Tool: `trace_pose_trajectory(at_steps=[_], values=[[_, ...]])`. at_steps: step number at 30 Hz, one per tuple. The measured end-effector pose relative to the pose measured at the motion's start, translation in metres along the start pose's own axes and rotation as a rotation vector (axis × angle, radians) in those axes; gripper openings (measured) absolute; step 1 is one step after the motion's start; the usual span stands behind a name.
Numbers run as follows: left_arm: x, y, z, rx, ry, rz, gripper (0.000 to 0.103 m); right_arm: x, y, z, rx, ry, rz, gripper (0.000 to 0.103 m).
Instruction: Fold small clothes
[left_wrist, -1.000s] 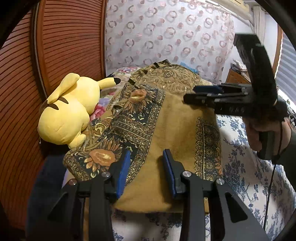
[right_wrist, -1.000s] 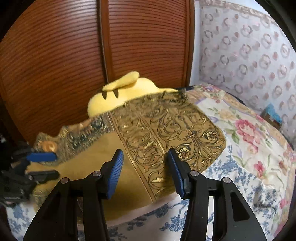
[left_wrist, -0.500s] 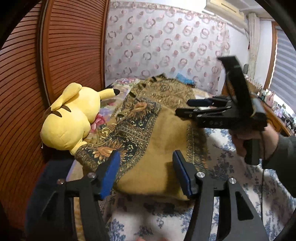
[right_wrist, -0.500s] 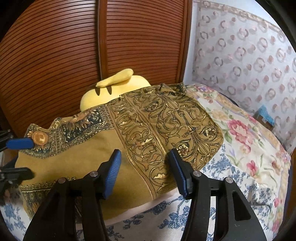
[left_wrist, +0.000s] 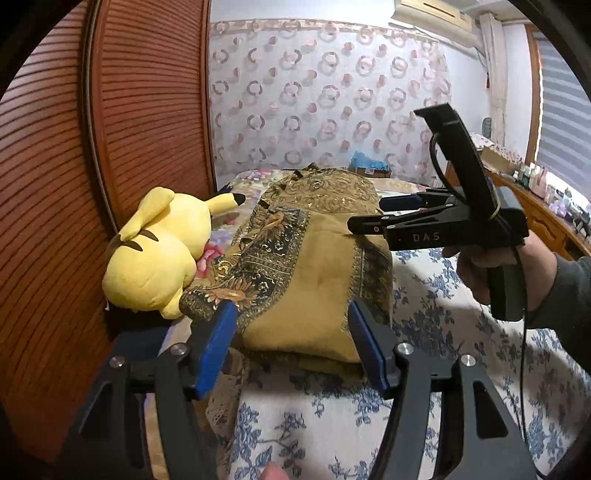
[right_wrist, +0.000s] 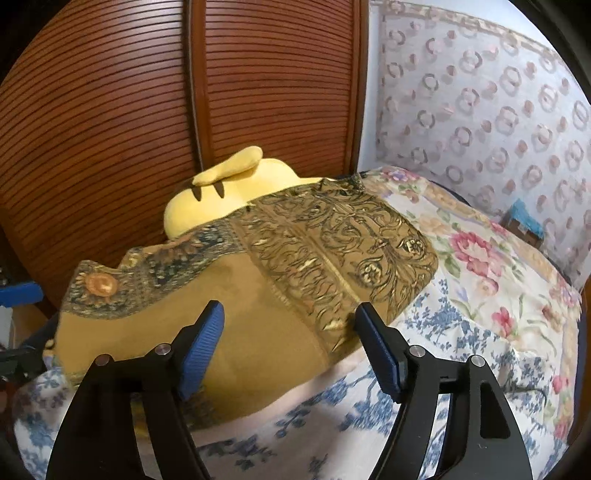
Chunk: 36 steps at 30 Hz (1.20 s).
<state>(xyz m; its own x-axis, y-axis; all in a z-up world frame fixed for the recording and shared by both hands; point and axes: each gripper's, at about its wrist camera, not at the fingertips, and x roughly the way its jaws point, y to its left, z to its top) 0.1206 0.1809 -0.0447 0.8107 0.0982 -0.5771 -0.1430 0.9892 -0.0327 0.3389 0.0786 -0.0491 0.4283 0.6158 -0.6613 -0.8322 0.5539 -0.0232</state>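
Observation:
A mustard-gold patterned garment (left_wrist: 314, 273) lies folded on the bed, with dark floral borders; it also shows in the right wrist view (right_wrist: 280, 280). My left gripper (left_wrist: 291, 332) is open and empty, held just short of the garment's near edge. My right gripper (right_wrist: 290, 328) is open and empty, its fingers over the garment's near side. In the left wrist view the right gripper (left_wrist: 365, 214) hovers above the garment's right edge, jaws apart, held by a hand.
A yellow plush toy (left_wrist: 159, 254) lies against the garment's left side by the slatted wooden wardrobe door (left_wrist: 55, 184). The bed has a blue floral sheet (left_wrist: 461, 332) and a pink floral cover (right_wrist: 480, 258). A blue box (right_wrist: 524, 225) sits at the wall.
Both grippers have pulled back from the garment and opened wider. The left gripper has drawn off the cloth's near edge; the right gripper has risen slightly. The garment stays folded.

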Motion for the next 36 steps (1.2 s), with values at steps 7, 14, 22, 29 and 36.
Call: trace_pose_trajectory(at_steps=[7,14,22,29,36], values=[[-0.019,-0.005,-0.007,-0.015,-0.003,-0.008,0.062,-0.031,0.022,-0.01,0.004,-0.031,0.006,0.078],[-0.037,-0.008,-0.012,-0.03,-0.013,-0.035,0.062,-0.064,0.039,-0.029,0.02,-0.053,-0.004,0.081],[-0.054,-0.017,-0.021,-0.011,-0.006,-0.017,0.062,-0.103,0.051,-0.053,0.055,-0.072,-0.035,0.086],[-0.065,-0.031,-0.028,0.008,-0.003,-0.026,0.063,-0.141,0.057,-0.075,0.094,-0.095,-0.054,0.087],[-0.069,-0.059,-0.029,0.03,-0.007,-0.067,0.063,-0.188,0.053,-0.108,0.184,-0.111,-0.128,0.089]])
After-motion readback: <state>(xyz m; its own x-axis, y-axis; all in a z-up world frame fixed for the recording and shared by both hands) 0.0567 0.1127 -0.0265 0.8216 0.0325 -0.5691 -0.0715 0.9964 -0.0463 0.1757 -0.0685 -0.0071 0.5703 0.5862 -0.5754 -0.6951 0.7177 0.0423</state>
